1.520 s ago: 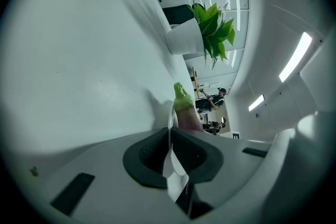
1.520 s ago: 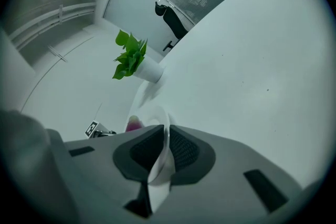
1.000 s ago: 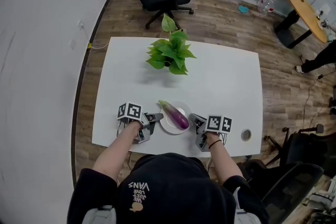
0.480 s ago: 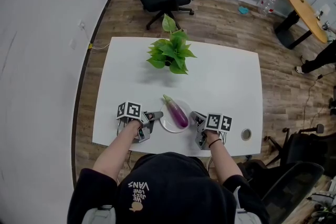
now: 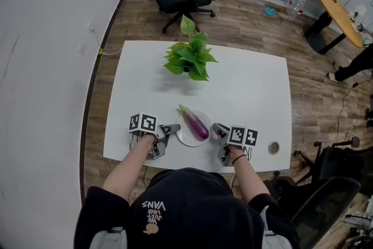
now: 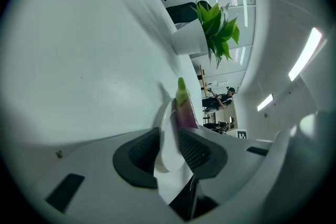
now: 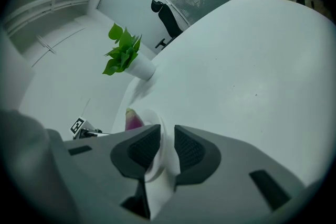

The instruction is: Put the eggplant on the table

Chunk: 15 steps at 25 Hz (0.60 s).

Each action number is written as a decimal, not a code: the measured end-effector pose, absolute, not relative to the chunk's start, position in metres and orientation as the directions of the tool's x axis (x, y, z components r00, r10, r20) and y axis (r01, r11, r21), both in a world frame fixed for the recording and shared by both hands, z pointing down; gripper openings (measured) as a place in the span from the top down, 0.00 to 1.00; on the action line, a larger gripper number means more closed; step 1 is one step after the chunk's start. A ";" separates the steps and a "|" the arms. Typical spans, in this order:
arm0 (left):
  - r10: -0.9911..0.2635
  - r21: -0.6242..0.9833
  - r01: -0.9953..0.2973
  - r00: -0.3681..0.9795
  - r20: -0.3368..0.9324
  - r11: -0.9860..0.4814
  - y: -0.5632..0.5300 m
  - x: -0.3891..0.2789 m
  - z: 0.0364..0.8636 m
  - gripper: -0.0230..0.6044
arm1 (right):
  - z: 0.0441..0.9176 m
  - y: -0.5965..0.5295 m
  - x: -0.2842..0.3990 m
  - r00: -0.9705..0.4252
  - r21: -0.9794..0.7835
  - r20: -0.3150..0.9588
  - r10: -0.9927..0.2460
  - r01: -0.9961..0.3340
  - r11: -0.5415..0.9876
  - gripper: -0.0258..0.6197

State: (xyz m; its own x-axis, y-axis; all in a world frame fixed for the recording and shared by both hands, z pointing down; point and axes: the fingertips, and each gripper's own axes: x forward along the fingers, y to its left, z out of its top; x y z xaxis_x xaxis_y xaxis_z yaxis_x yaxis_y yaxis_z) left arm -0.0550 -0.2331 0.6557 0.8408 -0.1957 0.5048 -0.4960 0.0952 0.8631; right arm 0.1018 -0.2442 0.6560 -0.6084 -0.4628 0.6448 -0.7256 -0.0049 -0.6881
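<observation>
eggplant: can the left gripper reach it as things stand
Probably yes: the left gripper, whose fingers have just been opening around the plate rim, sits beside the eggplant, nothing between.

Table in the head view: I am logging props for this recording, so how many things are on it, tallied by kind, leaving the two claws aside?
Eggplant: 1 (purple, lying on the plate)
Plate: 1 (white)
Potted plant: 1 (green leaves)
Total: 3
</observation>
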 end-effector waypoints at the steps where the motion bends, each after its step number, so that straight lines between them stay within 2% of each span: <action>1: -0.201 0.862 -0.498 0.838 0.506 0.096 -0.233 -0.056 0.656 0.80 | 0.656 -0.243 0.102 -0.610 -0.689 0.644 -0.462 -0.725 -0.004 0.84; 8: -0.242 0.857 -0.508 0.823 0.514 0.091 -0.237 -0.062 0.651 0.67 | 0.656 -0.237 0.096 -0.622 -0.696 0.636 -0.458 -0.718 0.009 0.84; 15: -0.257 0.821 -0.570 0.796 0.548 -0.016 -0.233 -0.065 0.643 0.67 | 0.643 -0.238 0.097 -0.599 -0.658 0.629 -0.496 -0.750 0.071 0.84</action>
